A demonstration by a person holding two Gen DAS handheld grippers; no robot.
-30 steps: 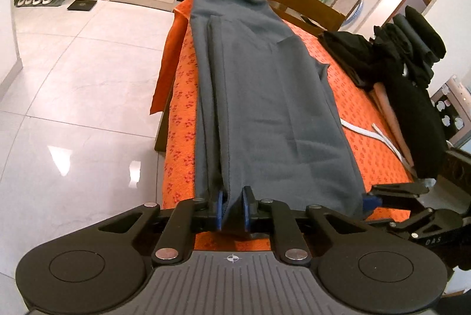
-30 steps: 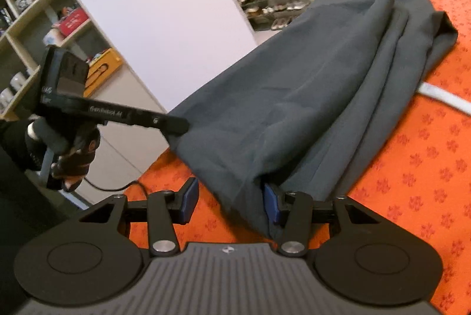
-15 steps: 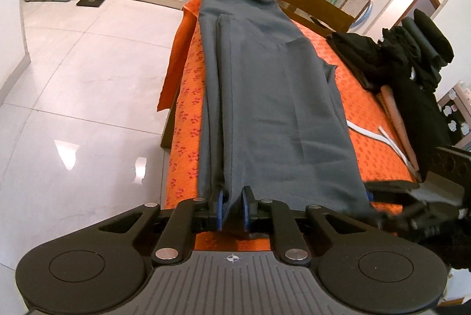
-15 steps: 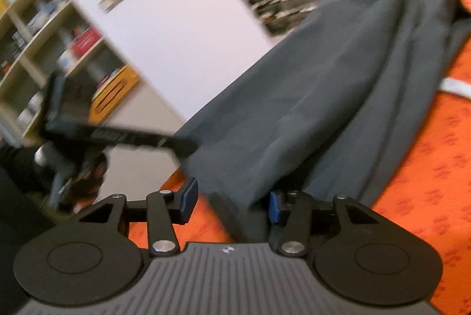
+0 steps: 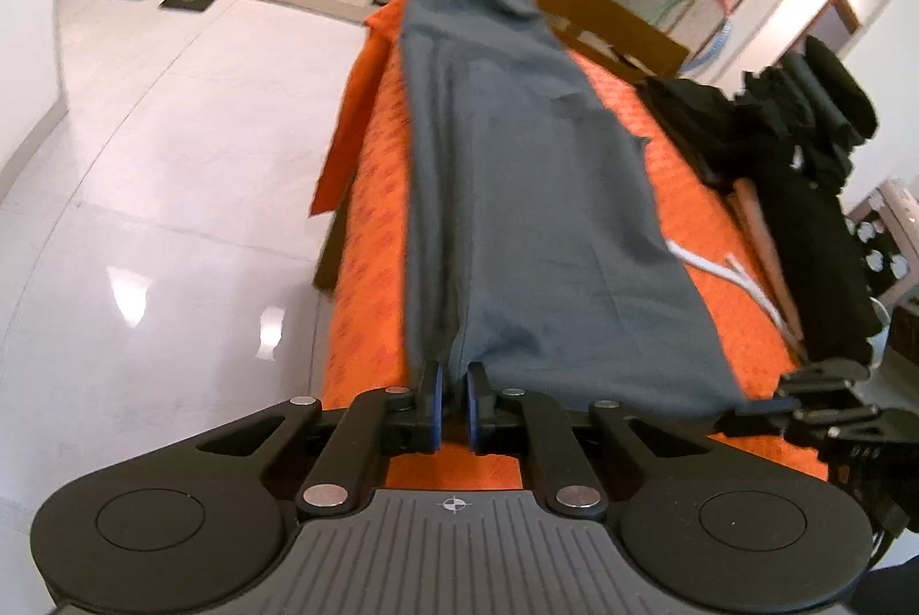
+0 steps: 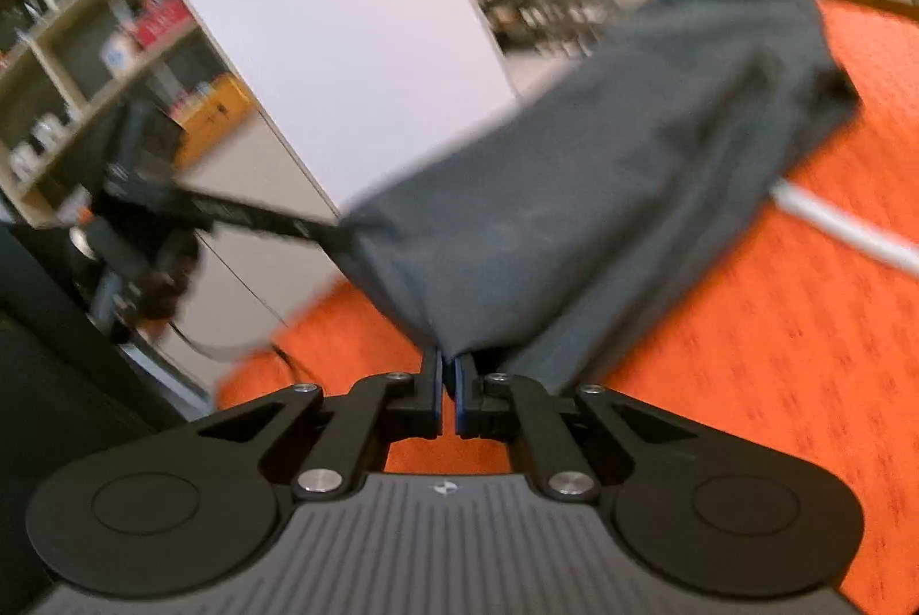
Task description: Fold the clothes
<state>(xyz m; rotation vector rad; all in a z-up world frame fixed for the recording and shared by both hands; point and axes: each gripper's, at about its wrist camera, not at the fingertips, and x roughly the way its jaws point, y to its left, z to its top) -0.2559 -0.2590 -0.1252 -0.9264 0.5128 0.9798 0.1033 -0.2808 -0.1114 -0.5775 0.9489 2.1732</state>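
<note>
A long grey garment (image 5: 517, 167) lies stretched lengthwise along an orange patterned tablecloth (image 5: 706, 236). My left gripper (image 5: 452, 394) is shut on the garment's near left corner, at the table's near end. My right gripper (image 6: 448, 376) is shut on the near right corner of the same grey garment (image 6: 603, 190) and holds it lifted off the cloth. In the left wrist view the right gripper (image 5: 764, 408) shows at the right, pinching that hem. In the right wrist view the left gripper (image 6: 321, 229) shows at the garment's other corner.
A pile of black clothes (image 5: 804, 127) sits along the table's right side, with a white strap (image 5: 723, 270) next to it. A wooden chair (image 5: 609, 23) stands at the far side. White tiled floor (image 5: 143, 167) lies to the left. Shelves (image 6: 86, 18) stand behind.
My right gripper has shut on the garment's near right corner and lifted it. My left gripper has stayed shut on the left corner and risen a little.
</note>
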